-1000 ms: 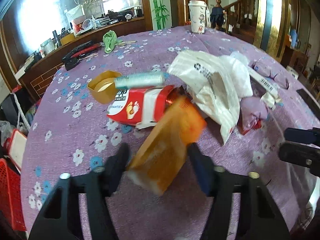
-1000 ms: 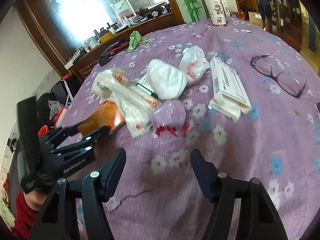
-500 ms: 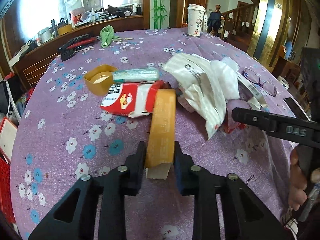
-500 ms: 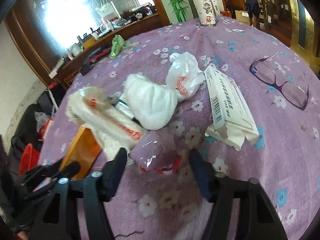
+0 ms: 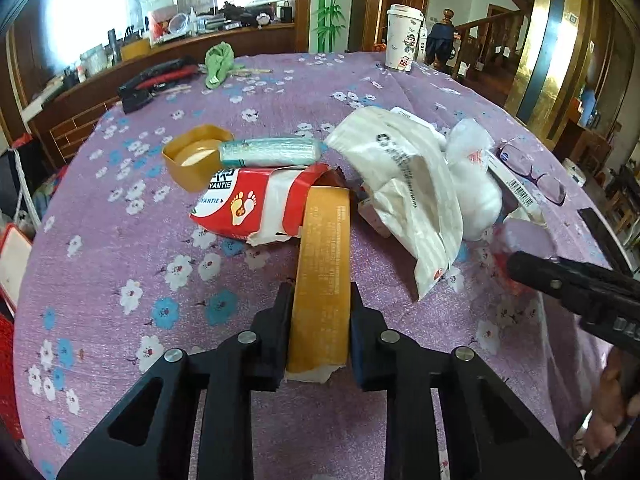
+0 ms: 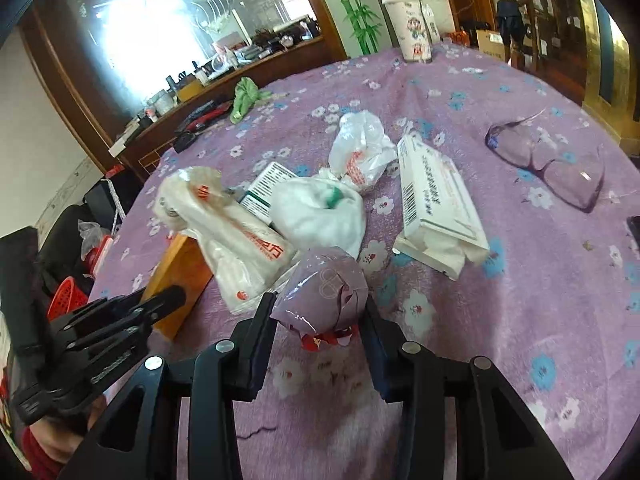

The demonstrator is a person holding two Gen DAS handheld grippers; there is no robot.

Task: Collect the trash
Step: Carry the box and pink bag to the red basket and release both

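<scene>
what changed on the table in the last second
The left gripper closed onto the orange box, turning it edge-on. The right gripper moved up around the purple wrapper, jaws closing on it. The rest of the trash, the glasses and the cup stayed put.

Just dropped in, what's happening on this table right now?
A person is clearing trash with two handheld grippers. The left gripper has its jaws closing on the orange box. The right gripper is closing around the crumpled purple wrapper. Bags, a white box and glasses lie on the tablecloth.
</scene>
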